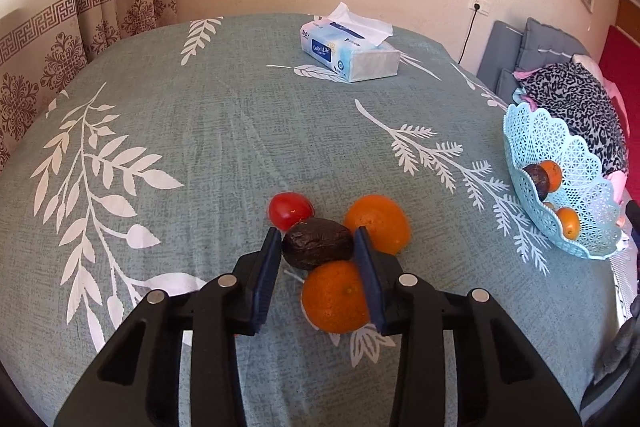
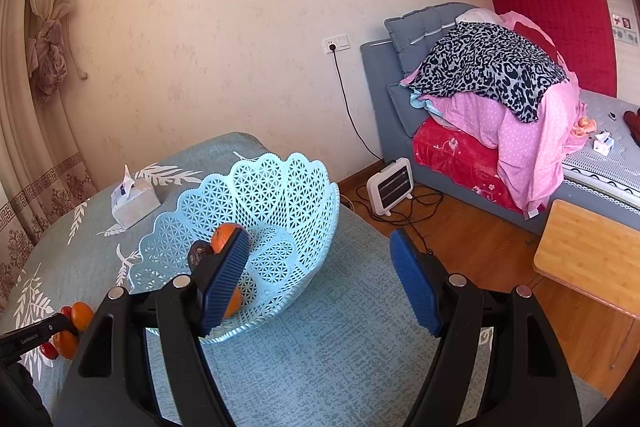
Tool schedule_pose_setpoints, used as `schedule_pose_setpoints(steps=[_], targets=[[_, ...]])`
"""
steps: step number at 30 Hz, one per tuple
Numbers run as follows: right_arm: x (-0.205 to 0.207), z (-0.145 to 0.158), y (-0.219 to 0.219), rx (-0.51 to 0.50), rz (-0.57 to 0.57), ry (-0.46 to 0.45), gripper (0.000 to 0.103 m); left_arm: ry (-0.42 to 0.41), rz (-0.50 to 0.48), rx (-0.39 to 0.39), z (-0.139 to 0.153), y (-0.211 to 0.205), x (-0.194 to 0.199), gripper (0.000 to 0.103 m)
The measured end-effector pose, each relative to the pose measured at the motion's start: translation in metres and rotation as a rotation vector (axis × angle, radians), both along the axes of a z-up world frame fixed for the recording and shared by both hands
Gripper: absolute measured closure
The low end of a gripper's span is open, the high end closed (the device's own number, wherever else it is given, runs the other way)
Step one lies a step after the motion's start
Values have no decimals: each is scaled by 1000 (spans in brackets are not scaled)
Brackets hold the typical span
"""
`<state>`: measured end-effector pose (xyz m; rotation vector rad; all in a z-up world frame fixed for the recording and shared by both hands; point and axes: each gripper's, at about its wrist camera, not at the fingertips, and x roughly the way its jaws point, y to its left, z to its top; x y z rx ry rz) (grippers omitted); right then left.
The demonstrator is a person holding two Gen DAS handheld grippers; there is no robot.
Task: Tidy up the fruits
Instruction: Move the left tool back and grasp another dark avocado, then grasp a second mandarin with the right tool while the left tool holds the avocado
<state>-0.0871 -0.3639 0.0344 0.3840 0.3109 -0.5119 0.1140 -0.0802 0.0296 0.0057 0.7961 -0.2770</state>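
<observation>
Dark and wrinkled, the avocado [image 1: 317, 243] sits between the blue pads of your left tongs [image 1: 318, 247], which have closed in until both pads touch its sides. It rests on the grey-green cloth of the bench [image 1: 224, 131]. Just beyond the left pad lies a tomato [image 1: 290, 210], and past the right pad an orange [image 1: 378, 223]; a second orange [image 1: 335, 295] lies nearer you, under the tongs and touching the avocado. Well beyond the tips stands a tissue pack [image 1: 349, 47]. Far off to the right of these tongs is the pale blue basket [image 1: 560, 163], already holding oranges and another dark fruit.

Your right tongs [image 2: 318, 275] are spread wide and grip nothing. They hang over the bench with the basket [image 2: 248, 195] ahead and to their left, the left pad overlapping its near rim in the right wrist view
</observation>
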Motion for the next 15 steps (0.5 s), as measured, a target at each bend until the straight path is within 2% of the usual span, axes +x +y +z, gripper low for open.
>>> schedule_pose_setpoints(steps=[9,15], targets=[[1,4,4,-39,-8,10,28,-60,21,-58,22,18,-15,65],[2,10,23,-89,29,30,29,-108,58,-63,36,38,-26,65]])
